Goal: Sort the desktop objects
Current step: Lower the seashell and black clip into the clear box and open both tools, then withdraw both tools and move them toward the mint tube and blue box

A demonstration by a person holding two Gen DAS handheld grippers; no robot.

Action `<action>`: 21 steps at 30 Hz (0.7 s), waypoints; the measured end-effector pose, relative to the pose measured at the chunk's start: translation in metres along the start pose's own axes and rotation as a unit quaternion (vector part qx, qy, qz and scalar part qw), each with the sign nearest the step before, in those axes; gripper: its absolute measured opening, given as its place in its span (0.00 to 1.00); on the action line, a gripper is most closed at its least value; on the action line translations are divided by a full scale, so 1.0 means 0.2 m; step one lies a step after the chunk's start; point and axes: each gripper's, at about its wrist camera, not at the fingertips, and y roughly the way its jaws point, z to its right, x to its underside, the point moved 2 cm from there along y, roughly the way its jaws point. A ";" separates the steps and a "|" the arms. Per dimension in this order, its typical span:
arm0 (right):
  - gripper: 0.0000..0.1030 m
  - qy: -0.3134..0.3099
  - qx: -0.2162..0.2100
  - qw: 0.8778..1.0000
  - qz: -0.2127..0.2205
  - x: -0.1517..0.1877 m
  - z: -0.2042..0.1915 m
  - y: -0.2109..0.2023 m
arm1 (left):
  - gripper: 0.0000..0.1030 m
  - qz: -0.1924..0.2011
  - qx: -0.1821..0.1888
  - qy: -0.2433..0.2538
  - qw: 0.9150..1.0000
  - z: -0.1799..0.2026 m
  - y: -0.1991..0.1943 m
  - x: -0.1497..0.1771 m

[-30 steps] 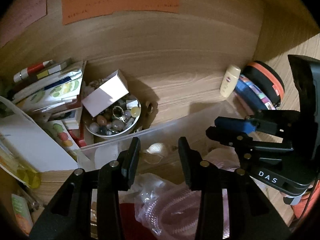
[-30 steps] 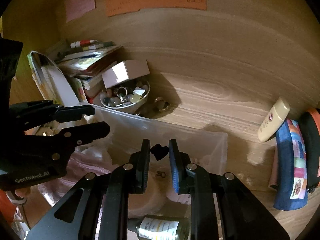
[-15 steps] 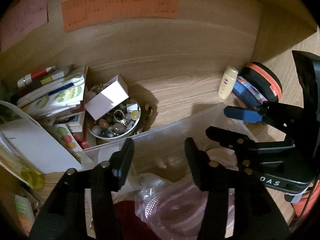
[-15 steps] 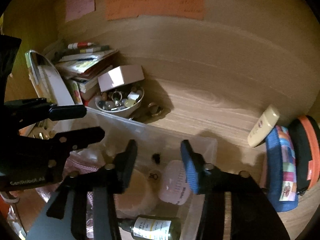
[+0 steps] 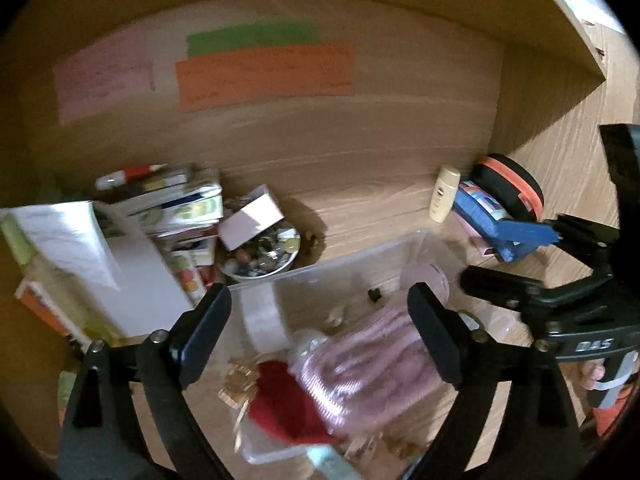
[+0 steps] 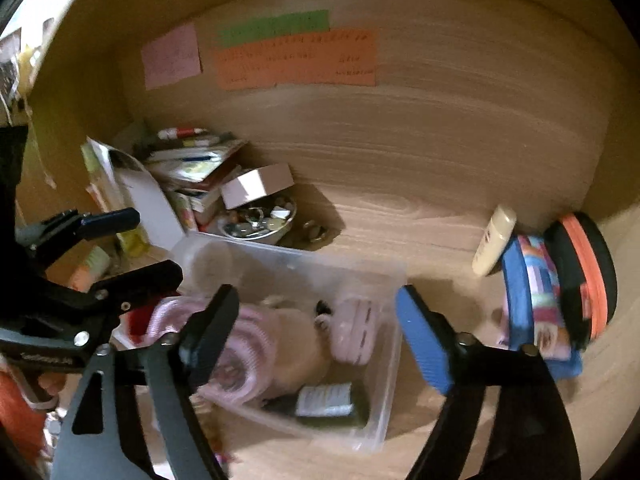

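Black jaws on your left gripper have just been opening and now stand spread wide, with nothing between the pads. Your right gripper, 1 finger black and 1 with a blue pad, has just been opening too and is spread with nothing pinched.

Both hang above the clear plastic bin on the wooden desk. Inside the bin you can see a pink coiled bundle, something red, a small black piece, a pale pink comb-like item and a dark bottle with a white label.

Just behind the bin sits a bowl of small trinkets with a white box resting on its rim. Left of that is a blurred stack of books and papers. To the right, near the bin, lie a cream tube, a blue patterned pouch and a black case with an orange zip, touching one another. On the back panel are 3 paper notes: pink, green and orange.
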 end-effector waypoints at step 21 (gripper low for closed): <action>0.81 -0.101 -0.005 0.994 -0.041 0.54 -0.42 -0.15 | 0.92 -0.016 -0.035 -0.027 0.999 -0.20 -0.27 0.47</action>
